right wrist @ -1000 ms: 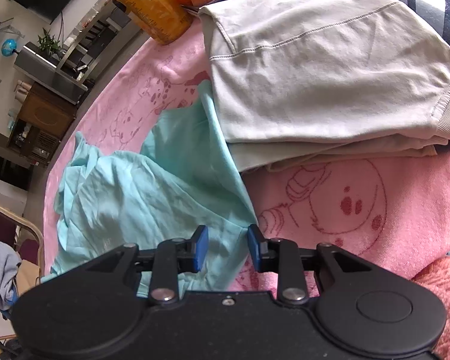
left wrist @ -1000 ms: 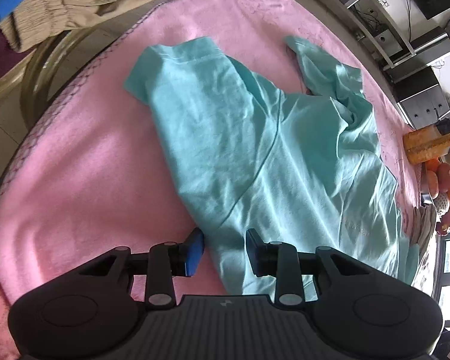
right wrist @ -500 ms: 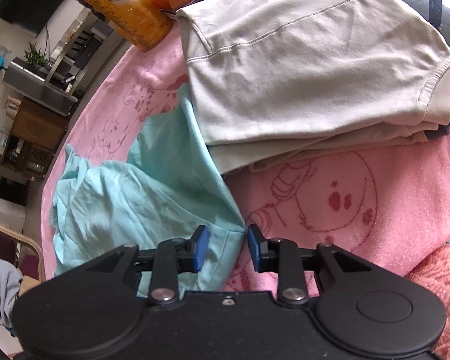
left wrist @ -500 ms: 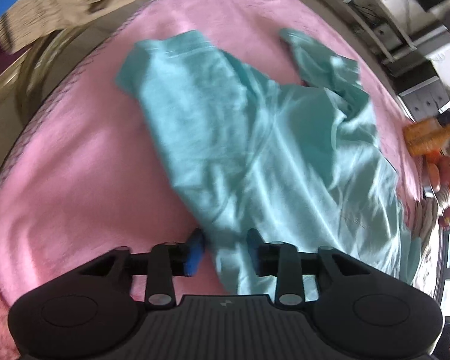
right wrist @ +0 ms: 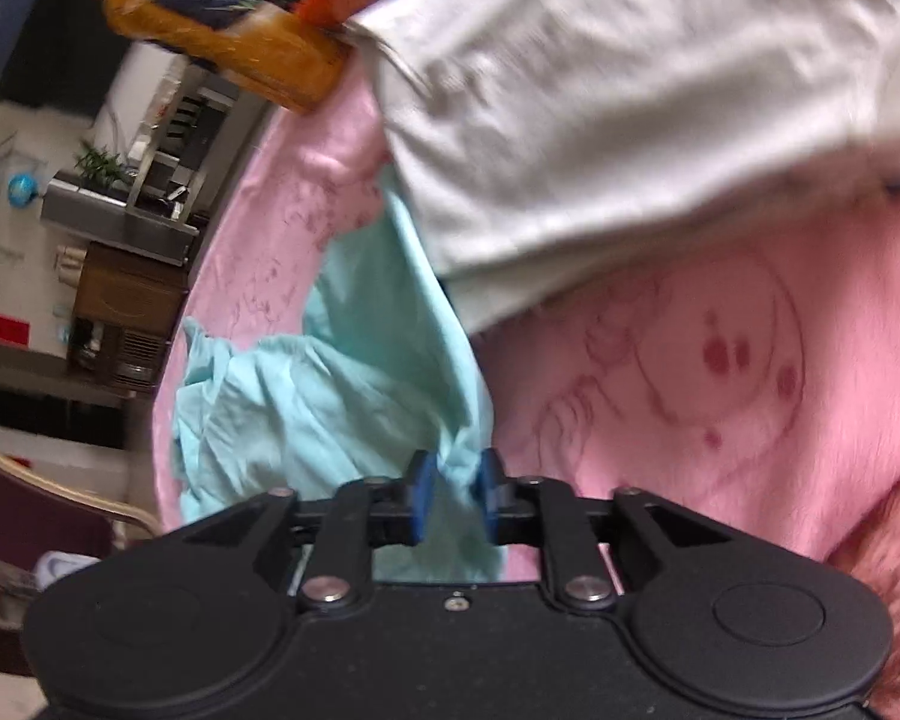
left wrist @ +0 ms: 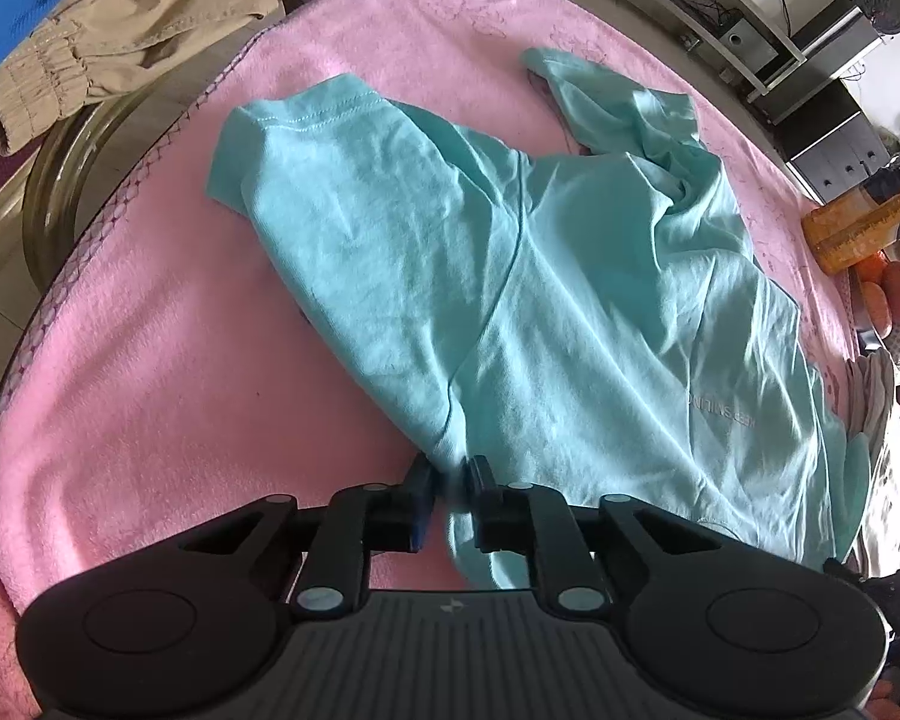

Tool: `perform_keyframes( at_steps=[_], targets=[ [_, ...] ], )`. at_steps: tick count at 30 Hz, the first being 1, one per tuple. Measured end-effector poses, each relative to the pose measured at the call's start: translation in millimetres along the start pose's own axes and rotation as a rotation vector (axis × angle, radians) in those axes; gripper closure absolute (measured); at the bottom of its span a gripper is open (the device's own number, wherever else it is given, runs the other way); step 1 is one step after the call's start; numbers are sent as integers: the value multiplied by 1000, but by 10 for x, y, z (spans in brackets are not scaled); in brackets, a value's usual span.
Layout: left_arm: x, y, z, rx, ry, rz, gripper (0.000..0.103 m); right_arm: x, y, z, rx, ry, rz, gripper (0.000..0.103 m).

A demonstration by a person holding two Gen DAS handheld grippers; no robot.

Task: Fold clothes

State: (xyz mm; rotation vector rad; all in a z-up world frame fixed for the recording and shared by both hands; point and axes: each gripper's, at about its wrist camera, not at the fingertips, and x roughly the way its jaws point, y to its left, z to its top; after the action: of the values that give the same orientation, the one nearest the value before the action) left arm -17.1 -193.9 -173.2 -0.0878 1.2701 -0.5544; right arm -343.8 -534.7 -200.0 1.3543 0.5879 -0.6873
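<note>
A teal T-shirt [left wrist: 540, 276] lies spread and creased on a pink blanket [left wrist: 150, 396]. My left gripper [left wrist: 450, 483] is shut on the shirt's near edge, fabric bunched between its blue pads. In the right wrist view the same teal T-shirt [right wrist: 342, 396] runs away to the left. My right gripper [right wrist: 455, 483] is shut on another part of its edge, cloth pinched between the pads. One far corner of the shirt is tucked under a folded garment.
A folded beige garment [right wrist: 630, 108] lies on the pink blanket [right wrist: 720, 396] right of the shirt. An orange bottle [right wrist: 228, 36] and fruit [left wrist: 894, 294] sit at the blanket's far end. Tan trousers [left wrist: 126, 18] and a blue cloth hang off the table's left.
Both grippers were open around the shirt's edge; both have closed on the fabric. The right wrist view has swung and blurred, and the shirt edge is now bunched up.
</note>
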Motion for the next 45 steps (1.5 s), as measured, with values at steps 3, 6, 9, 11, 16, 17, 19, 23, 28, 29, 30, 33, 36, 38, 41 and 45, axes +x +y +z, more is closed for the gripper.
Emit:
perform_keyframes(
  at_steps=[3, 6, 9, 11, 16, 17, 19, 23, 28, 29, 30, 33, 36, 38, 41, 45],
  targets=[
    [1, -5, 1, -1, -1, 0, 79, 17, 2, -11, -7, 2, -19, 77],
    [19, -41, 11, 13, -5, -10, 84, 41, 60, -23, -47, -16, -37, 77],
    [26, -65, -4, 30, -14, -7, 98, 55, 94, -32, -78, -34, -64, 83],
    [22, -61, -14, 30, -15, -11, 101, 58, 107, -43, -104, -43, -94, 95],
    [-77, -30, -46, 15, -33, -27, 102, 58, 238, -106, -221, -69, -147, 96],
    [-137, -24, -58, 15, -48, -29, 102, 42, 254, -111, -230, -75, -142, 97],
    [-289, -4, -74, 6, -80, -42, 102, -9, 278, -117, -236, -89, -112, 97],
    [-726, 19, -7, -33, -178, -99, 102, -171, 366, -99, -181, -91, 5, 98],
    [-1423, -85, 215, -41, -346, -172, 103, -546, 772, -14, -123, -127, 196, 99],
    [-1598, -131, 263, -35, -386, -197, 103, -658, 894, 0, -129, -145, 235, 99],
    [-1790, -174, 282, -24, -430, -218, 103, -802, 1033, 4, -148, -170, 276, 99],
    [-2361, -277, 321, 6, -559, -281, 103, -1289, 1431, -14, -217, -250, 403, 99],
    [-2886, -362, 270, 43, -672, -342, 103, -1783, 1706, -80, -287, -332, 506, 99],
    [-3178, -426, 246, 70, -724, -364, 103, -2060, 1830, -110, -320, -366, 546, 99],
    [-3581, -465, 165, 98, -786, -444, 103, -2493, 1969, -154, -354, -419, 629, 99],
    [-3995, -478, 41, 116, -873, -513, 103, -3024, 2090, -235, -413, -516, 715, 99]
  ],
)
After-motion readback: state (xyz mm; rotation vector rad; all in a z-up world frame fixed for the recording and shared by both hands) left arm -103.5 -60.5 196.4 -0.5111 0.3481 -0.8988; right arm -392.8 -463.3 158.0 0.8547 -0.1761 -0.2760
